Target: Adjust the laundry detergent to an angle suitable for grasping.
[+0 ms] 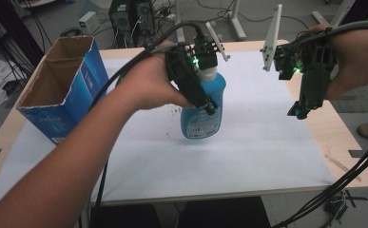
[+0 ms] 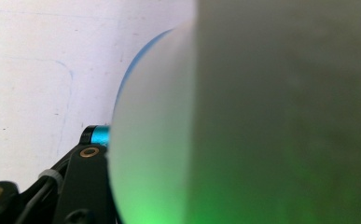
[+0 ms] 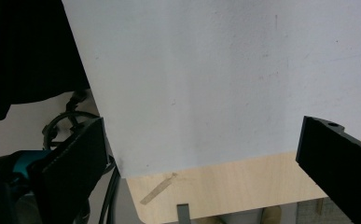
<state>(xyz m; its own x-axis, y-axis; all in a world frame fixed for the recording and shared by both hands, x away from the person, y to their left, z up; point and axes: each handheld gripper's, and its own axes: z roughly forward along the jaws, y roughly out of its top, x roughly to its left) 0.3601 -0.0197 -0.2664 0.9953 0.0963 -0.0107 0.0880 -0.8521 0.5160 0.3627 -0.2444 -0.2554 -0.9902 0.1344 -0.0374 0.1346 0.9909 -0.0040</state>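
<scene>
Two grippers are at work above a white sheet (image 1: 248, 156) spread over a pale wooden table (image 1: 357, 142). In the high view the left gripper (image 1: 205, 80) comes down from above on the white cap end of a blue plastic detergent bottle (image 1: 201, 116) and is clamped there, so the bottle hangs upright under it near the middle of the sheet, its base close to or just off the surface; which of the two cannot be told. Gripping at the neck likely keeps the heavy body hanging straight for carrying. At far left an open blue-and-brown cardboard box (image 1: 60, 92) stands with its mouth up, a probable place to put the bottle. The right gripper (image 1: 301, 110) hovers at far right, well apart from the bottle, seemingly kept out of the way.

From the left gripper view, the bottle's pale cap (image 2: 243, 121) sits right against the lens, with a thin blue edge beside it.

Through the right gripper view, the jaws stand wide with nothing between them, looking down on the sheet and the table's near corner.
</scene>
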